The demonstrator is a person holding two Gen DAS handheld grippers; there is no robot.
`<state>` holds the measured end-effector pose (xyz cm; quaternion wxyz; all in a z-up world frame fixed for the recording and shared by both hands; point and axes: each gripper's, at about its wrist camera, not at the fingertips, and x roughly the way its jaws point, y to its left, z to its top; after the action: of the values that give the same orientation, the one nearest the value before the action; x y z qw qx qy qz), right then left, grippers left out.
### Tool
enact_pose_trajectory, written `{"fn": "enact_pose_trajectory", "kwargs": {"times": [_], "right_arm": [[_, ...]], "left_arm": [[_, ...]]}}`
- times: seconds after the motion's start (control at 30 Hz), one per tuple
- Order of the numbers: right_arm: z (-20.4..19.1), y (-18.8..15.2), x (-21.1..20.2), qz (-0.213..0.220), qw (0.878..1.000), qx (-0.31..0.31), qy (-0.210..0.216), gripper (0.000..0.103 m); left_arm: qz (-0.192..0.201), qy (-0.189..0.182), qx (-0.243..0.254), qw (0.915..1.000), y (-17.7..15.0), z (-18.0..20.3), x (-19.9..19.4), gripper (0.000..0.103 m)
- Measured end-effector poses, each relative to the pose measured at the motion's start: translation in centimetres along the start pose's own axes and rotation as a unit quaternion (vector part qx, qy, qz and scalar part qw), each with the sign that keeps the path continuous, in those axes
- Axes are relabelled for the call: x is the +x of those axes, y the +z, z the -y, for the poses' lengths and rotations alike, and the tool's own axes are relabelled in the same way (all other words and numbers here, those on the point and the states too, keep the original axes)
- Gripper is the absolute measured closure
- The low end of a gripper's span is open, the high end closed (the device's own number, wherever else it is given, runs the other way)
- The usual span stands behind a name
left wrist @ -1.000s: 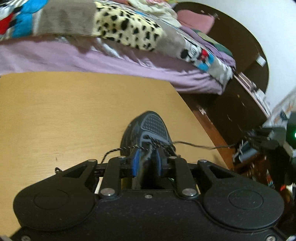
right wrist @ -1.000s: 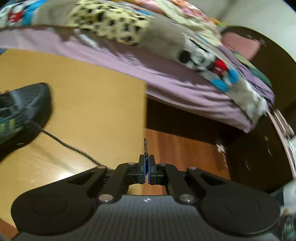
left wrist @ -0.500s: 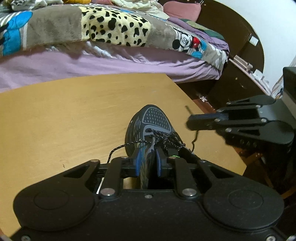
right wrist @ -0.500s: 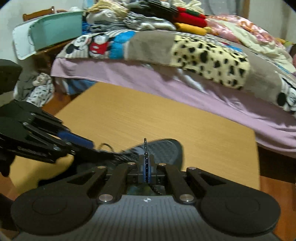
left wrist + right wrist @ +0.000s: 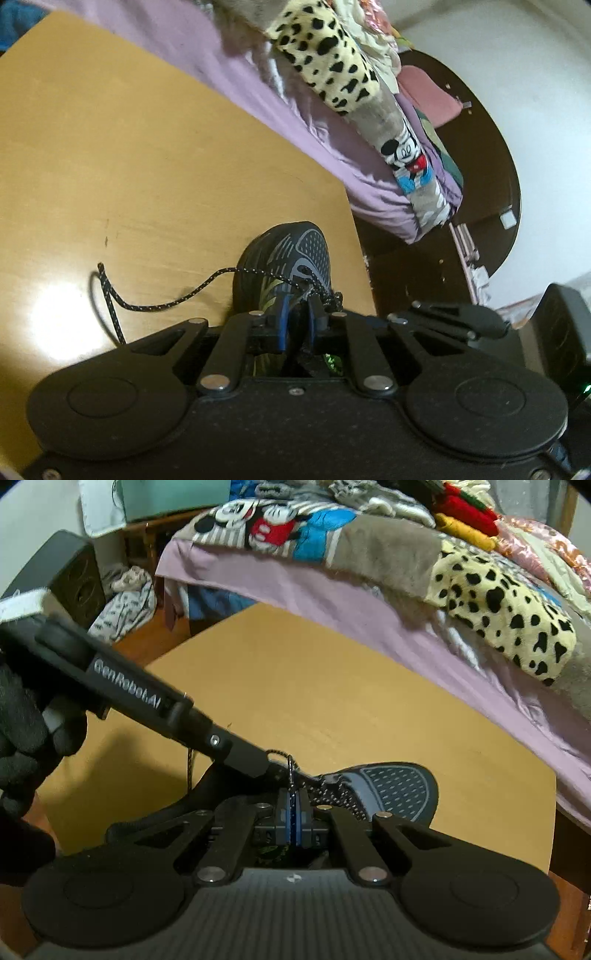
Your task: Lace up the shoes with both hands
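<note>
A dark running shoe (image 5: 291,258) with a grey mesh toe lies on the wooden tabletop (image 5: 147,155) near its edge, toe pointing toward a bed (image 5: 332,587) covered in a lilac sheet and patchwork blankets.

In the left wrist view the left hand-held gripper (image 5: 295,325) is rolled, so the tabletop tilts up toward 10 o'clock. It points down at the shoe's throat from the heel side. Its blue-padded jaws have just been closing and stand narrow, with the shoe's tongue and laced part between them; whether the pads actually press on it cannot be told. One free end of the speckled black shoelace (image 5: 155,304) runs from the eyelets toward 9 o'clock, loops on the wood and ends near 8 o'clock. The black linkage of the other tool shows at 3 o'clock.

In the right wrist view the right hand-held gripper (image 5: 293,819) hangs low over the shoe's lacing, pointed steeply down, its jaws pinched tight on the other lace end, whose stiff tip (image 5: 290,771) sticks up between the pads. The left tool's body reaches in from 9 o'clock, slanting down to the shoe's throat, held by a black-gloved hand (image 5: 26,720) at the picture's left edge. The shoe's toe lies toward 3 o'clock.
</note>
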<state>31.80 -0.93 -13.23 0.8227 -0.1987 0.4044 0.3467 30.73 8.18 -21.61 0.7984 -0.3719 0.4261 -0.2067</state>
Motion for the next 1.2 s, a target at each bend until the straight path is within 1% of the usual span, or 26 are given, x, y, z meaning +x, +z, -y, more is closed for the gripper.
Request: {"fn": "enact_pose_trajectory", "kwargs": {"times": [0.3, 0.63, 1.2], "right_arm": [[-1.0, -0.2, 0.5, -0.029, 0.999, -0.022, -0.003, 0.099], [-1.3, -0.3, 1.2, -0.033, 0.999, -0.029, -0.004, 0.099], [-1.0, -0.5, 1.5, -0.039, 0.999, -0.010, -0.005, 0.099]], "left_arm": [[0.000, -0.003, -0.012, 0.9999, 0.1, -0.3, 0.0, 0.093], [-0.003, -0.005, -0.010, 0.9999, 0.1, -0.5, -0.1, 0.093], [-0.008, -0.004, 0.011, 0.9999, 0.0, -0.1, -0.1, 0.094]]}}
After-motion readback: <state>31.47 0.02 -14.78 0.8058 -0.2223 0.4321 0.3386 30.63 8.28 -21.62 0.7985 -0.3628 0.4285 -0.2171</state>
